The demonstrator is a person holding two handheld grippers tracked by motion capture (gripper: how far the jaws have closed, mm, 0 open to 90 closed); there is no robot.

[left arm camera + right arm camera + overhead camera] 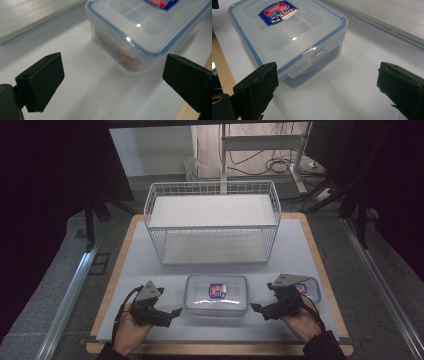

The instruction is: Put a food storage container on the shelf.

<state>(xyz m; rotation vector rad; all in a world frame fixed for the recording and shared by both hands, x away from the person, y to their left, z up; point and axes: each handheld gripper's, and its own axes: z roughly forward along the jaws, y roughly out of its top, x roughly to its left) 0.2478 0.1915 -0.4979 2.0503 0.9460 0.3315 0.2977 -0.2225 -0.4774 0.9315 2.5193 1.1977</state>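
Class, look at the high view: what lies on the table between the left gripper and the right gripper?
A clear lidded container with a blue-red label sits between the left gripper and the right gripper, touching neither; both jaws stand open.

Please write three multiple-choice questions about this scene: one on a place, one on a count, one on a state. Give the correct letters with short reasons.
1. Where is the white wire basket?
A. behind the containers
B. on the floor
C. beside the person's left hand

2. How many lidded plastic containers are on the table?
A. one
B. two
C. four

3. How are the left gripper's jaws?
A. open
B. shut
C. holding a lid

Answers: 1 A, it stands farther back. 2 B, the centre container and one behind the right gripper. 3 A, wide apart, nothing between.
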